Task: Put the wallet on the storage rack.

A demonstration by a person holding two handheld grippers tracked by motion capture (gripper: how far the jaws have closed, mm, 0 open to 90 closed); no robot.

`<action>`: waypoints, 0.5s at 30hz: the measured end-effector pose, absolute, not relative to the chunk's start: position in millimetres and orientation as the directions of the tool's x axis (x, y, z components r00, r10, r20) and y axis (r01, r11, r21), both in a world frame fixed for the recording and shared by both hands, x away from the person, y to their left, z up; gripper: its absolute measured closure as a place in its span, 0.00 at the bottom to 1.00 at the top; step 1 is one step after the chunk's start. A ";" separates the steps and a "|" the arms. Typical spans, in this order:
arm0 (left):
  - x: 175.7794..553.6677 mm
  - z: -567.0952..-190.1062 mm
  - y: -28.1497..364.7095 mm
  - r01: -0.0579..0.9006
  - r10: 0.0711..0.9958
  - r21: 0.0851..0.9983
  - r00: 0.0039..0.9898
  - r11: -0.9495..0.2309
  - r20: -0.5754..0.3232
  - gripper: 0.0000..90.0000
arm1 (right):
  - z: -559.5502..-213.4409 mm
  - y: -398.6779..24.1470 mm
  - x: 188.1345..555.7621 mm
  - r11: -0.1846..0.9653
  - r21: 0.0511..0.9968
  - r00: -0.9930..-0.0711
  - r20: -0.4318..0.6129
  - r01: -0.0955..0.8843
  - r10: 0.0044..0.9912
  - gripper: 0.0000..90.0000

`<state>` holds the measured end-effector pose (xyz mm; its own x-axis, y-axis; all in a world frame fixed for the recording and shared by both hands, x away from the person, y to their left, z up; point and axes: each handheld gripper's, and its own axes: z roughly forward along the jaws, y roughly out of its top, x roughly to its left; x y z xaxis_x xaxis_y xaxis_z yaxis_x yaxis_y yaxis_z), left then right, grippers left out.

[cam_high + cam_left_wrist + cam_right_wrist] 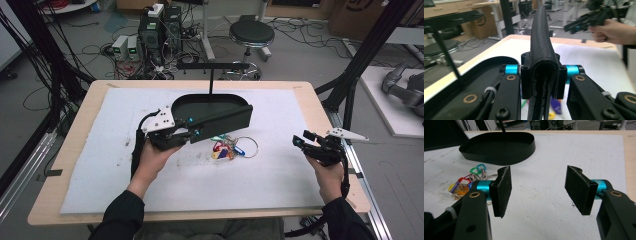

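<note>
Left hand-held gripper (540, 75) clamps the black wallet (541, 50); right hand-held gripper (539, 187) gapes empty.

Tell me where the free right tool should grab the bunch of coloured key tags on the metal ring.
Take the bunch of coloured key tags by its thin metal ring, which lies flat on the white mat clear of the tags. Bring the open right tool down from above, jaws astride the wire, probably on the ring's far right side.
</note>
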<state>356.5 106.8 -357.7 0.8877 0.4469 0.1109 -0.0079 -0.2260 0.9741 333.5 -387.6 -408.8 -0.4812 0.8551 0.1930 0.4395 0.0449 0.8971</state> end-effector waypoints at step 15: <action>405.4 -358.9 109.1 0.029 0.535 0.974 0.839 -0.227 0.099 0.83 | -408.0 -387.1 332.7 0.056 0.903 -0.468 0.166 0.425 0.868 0.44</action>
<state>405.4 109.1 -358.9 0.8388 0.5353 0.0993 0.0293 -0.2265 0.9736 332.7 -387.1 -408.0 -0.4684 0.8677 0.1664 0.4250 0.0561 0.9035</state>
